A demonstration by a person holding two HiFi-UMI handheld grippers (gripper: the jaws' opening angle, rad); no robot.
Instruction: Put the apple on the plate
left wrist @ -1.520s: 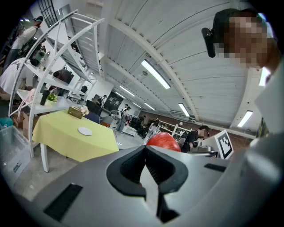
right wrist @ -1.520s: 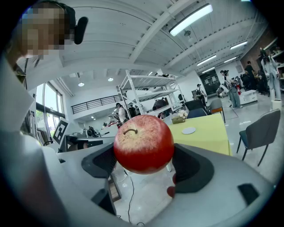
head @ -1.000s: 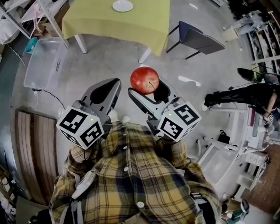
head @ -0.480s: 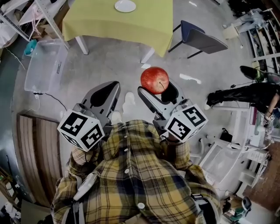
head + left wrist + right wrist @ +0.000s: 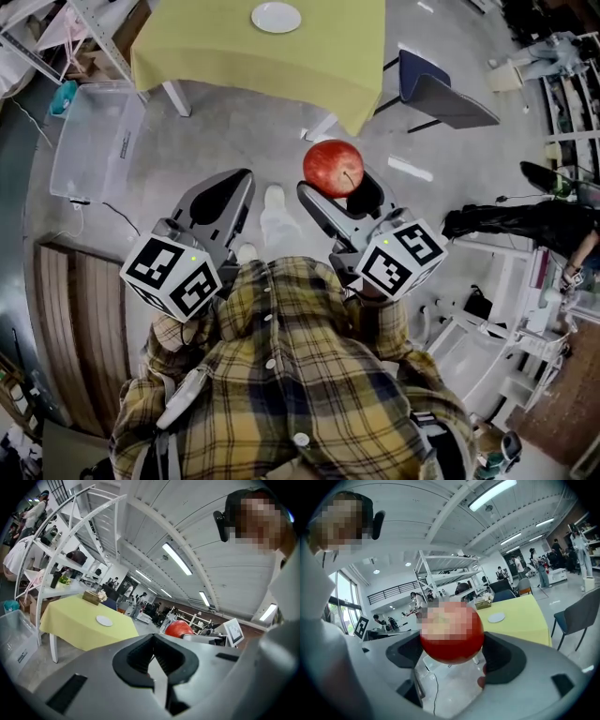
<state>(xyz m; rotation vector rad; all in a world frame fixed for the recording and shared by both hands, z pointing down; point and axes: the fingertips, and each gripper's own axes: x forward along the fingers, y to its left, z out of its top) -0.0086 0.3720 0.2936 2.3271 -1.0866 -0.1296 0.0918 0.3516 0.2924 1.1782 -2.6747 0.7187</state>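
Note:
A red apple (image 5: 333,168) sits between the jaws of my right gripper (image 5: 336,187), which is shut on it and held in front of the person's plaid shirt. The apple (image 5: 452,634) fills the middle of the right gripper view, partly mosaic-blurred. A white plate (image 5: 277,17) lies on the yellow-green table (image 5: 309,66) well ahead; the same plate (image 5: 496,617) shows small beyond the apple. My left gripper (image 5: 225,192) hangs beside the right one, jaws shut and holding nothing. From the left gripper (image 5: 154,656) I see the plate (image 5: 104,620) and the apple (image 5: 178,628).
A clear plastic bin (image 5: 94,136) stands on the floor at the left, wooden boards (image 5: 80,328) below it. A dark blue chair (image 5: 439,92) is to the right of the table. A tissue box (image 5: 91,597) sits on the table. Racks and a person's arm (image 5: 525,211) crowd the right side.
The table and plate have come nearer in the head view as the person steps forward. The apple stays gripped in the right gripper, now a little further right and higher.

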